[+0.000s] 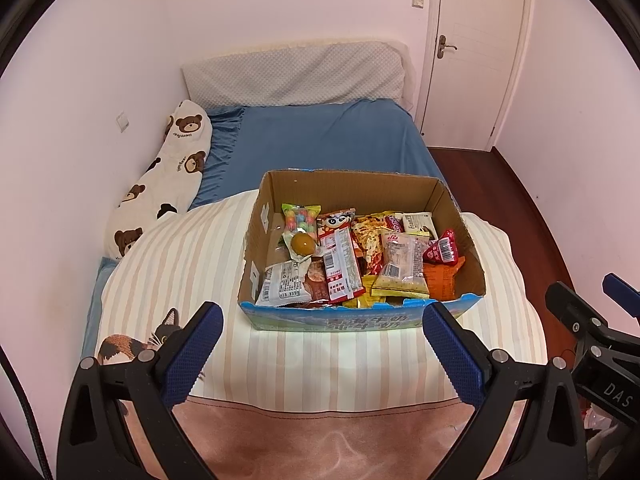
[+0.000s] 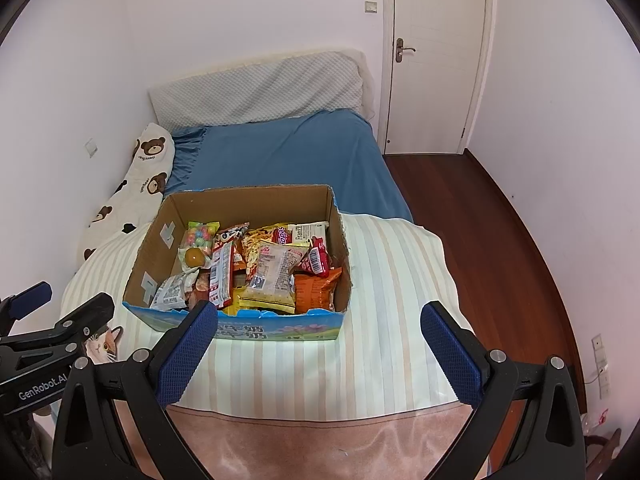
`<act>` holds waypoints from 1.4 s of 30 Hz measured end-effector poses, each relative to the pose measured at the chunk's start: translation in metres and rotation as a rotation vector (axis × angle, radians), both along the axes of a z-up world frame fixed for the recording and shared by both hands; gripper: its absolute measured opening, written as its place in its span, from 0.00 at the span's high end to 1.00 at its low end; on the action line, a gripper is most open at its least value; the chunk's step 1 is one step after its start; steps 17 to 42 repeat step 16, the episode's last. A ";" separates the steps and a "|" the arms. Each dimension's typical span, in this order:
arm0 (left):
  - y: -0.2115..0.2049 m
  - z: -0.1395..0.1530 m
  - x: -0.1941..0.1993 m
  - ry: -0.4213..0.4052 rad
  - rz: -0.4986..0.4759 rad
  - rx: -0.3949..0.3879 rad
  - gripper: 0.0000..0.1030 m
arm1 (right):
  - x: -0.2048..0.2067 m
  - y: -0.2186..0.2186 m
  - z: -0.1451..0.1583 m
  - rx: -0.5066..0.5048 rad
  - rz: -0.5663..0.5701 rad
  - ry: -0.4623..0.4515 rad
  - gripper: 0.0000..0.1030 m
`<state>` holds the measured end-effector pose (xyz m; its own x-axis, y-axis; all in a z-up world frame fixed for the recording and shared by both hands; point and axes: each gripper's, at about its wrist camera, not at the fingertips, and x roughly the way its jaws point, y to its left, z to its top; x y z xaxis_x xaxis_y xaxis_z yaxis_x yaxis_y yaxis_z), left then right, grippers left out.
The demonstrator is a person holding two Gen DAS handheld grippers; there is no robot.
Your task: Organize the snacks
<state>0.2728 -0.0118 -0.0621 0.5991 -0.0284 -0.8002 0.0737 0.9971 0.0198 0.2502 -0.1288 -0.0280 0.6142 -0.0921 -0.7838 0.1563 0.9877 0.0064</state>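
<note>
**On the bed: snacks all boxed, both grippers empty**

On the striped quilt (image 1: 320, 360) at the foot of the bed sits an open cardboard box (image 1: 352, 184), at about 12 o'clock from both grippers and just beyond their fingertips.

Going left to right inside the box: a grey-white packet (image 1: 280, 286) lies at the near-left corner, at 7 o'clock of the pile. Behind it is a bag of coloured candy balls (image 1: 300, 218) with a round amber sweet (image 1: 302, 243) on it. A long red-and-white packet (image 1: 340, 256) runs front to back. A clear bread packet (image 1: 402, 262) lies at the centre, and a small red pouch (image 1: 442, 250) and an orange bag (image 1: 442, 280) are at 3 to 4 o'clock.

The left gripper (image 1: 322, 344) hangs short of the box with its jaws wide apart and nothing between them. The right gripper (image 2: 320, 344) is the same, wide open and empty, near the box's front wall.

No snack shows loose on the quilt or the blue sheet (image 1: 320, 140). Gathering therefore looks done, or else nothing has been taken out yet; the frames cannot settle which. Inside, the packets overlap untidily, so any sorting by kind appears still to do.
</note>
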 end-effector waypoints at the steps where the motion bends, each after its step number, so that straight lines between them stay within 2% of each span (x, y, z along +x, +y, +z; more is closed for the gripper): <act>1: 0.000 0.000 0.000 -0.001 -0.001 0.000 0.01 | 0.000 0.000 0.000 -0.001 -0.001 0.000 0.00; 42: -0.001 0.005 -0.001 -0.007 -0.007 -0.005 0.01 | -0.002 -0.001 0.000 -0.005 -0.003 -0.001 0.00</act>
